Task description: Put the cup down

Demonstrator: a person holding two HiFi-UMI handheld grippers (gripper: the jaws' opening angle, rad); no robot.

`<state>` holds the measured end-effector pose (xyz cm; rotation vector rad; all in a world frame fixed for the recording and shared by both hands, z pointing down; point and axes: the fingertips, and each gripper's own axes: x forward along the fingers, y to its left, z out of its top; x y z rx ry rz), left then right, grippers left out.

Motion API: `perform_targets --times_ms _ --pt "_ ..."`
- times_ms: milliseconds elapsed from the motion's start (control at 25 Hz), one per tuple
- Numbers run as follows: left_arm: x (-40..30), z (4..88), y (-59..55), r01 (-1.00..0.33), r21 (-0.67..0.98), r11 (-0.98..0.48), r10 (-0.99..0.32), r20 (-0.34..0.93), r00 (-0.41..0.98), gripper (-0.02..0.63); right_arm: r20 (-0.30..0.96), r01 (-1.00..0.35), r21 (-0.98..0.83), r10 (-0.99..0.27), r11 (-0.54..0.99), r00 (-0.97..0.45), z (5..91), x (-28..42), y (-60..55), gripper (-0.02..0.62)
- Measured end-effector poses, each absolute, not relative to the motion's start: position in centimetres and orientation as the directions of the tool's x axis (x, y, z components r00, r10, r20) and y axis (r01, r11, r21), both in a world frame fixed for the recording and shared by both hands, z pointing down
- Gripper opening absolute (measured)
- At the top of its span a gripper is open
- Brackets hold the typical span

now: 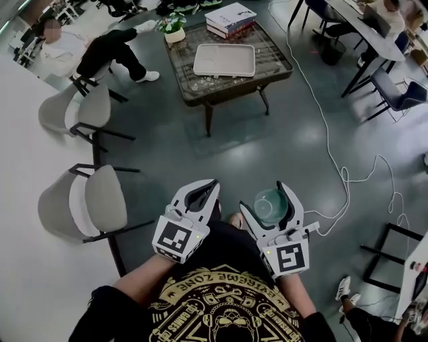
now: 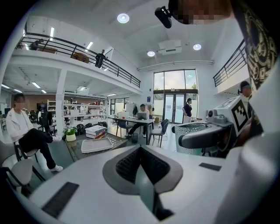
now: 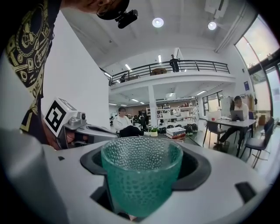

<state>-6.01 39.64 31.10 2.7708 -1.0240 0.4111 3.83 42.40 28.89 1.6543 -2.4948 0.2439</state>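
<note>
In the head view my right gripper (image 1: pixel 270 202) is held close to my chest, shut on a green dimpled glass cup (image 1: pixel 271 206) that stands upright between its jaws. The right gripper view shows the cup (image 3: pixel 141 179) filling the gap of the right gripper (image 3: pixel 142 153), gripped at both sides. My left gripper (image 1: pixel 208 188) is beside it on the left, shut with nothing in it; its pads (image 2: pixel 131 164) meet in the left gripper view. Both hang high above the grey floor. The low coffee table (image 1: pixel 182 63) lies well ahead.
On the table are a white tray (image 1: pixel 224 60), stacked books (image 1: pixel 231 19) and a small potted plant (image 1: pixel 172 27). Two grey chairs (image 1: pixel 87 207) stand to the left, and a seated person (image 1: pixel 80 50) is beyond them. A white cable (image 1: pixel 334 153) runs across the floor on the right.
</note>
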Motion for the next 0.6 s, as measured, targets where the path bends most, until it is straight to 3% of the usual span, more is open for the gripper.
perform_targets --times_ms 600 --pt "-5.7 32.2 27.3 -0.557 0.115 -0.822 -0.512 0.280 0.812 -0.012 0.264 -0.958 -0.026 -0.922 0.286 -0.283 29.8 3.2 31.0 0.399"
